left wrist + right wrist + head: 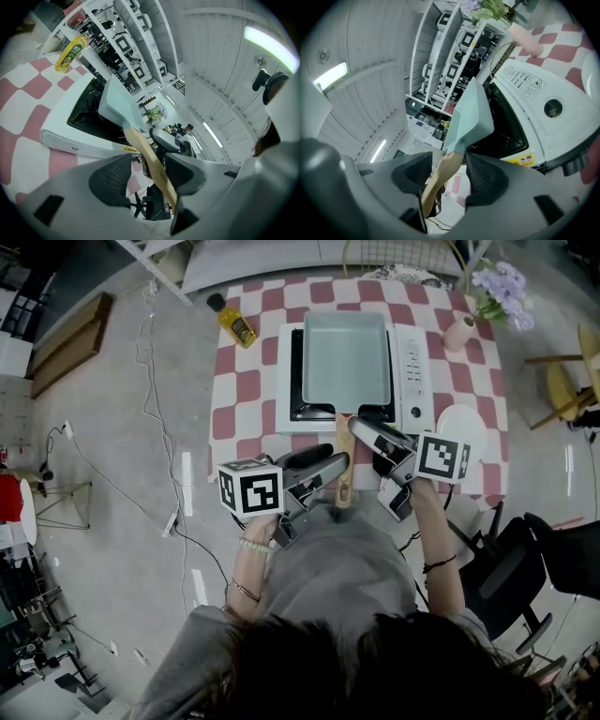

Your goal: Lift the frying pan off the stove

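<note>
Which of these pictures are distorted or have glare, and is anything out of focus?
Head view: even light, the frying pan sharp, only mild bending at the edges. Left gripper view: strong fisheye with dark corners, the ceiling lamp blown out. Right gripper view: same fisheye, the wooden handle close by looks soft.

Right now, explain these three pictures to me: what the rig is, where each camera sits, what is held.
No robot: a person holds a two-jaw gripper in each hand. One view looks down from their head; the other two ride on the grippers. On the checked table stands a white stove with a pale blue frying pan, a yellow bottle nearby. The pan's wooden handle lies between the jaws of the left gripper and the right gripper, but both are open, so nothing is gripped.
</note>
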{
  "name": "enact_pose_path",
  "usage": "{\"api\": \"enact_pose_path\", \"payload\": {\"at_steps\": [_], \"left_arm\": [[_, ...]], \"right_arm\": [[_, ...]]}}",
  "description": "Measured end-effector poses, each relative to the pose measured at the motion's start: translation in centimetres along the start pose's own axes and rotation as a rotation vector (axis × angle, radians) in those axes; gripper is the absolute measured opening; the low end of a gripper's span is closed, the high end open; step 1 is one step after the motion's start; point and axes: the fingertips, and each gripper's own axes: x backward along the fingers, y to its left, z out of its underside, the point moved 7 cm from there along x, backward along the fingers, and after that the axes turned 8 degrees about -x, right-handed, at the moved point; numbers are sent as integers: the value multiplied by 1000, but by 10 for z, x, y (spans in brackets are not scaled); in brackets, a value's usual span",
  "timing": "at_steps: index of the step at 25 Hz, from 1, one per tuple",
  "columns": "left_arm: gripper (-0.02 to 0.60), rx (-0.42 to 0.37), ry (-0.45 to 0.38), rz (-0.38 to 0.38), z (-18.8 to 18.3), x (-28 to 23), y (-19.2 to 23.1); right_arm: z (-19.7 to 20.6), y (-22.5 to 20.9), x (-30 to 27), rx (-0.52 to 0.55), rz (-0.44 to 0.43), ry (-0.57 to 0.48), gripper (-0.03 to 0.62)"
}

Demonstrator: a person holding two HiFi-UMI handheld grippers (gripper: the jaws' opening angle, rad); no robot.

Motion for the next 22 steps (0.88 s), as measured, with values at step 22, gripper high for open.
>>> {"api": "enact_pose_path", "payload": {"at_steps": [22], "left_arm": [[241, 69, 95, 115, 4, -12, 4]], "right_arm": [[7, -4, -32, -125, -149, 73, 259]]}}
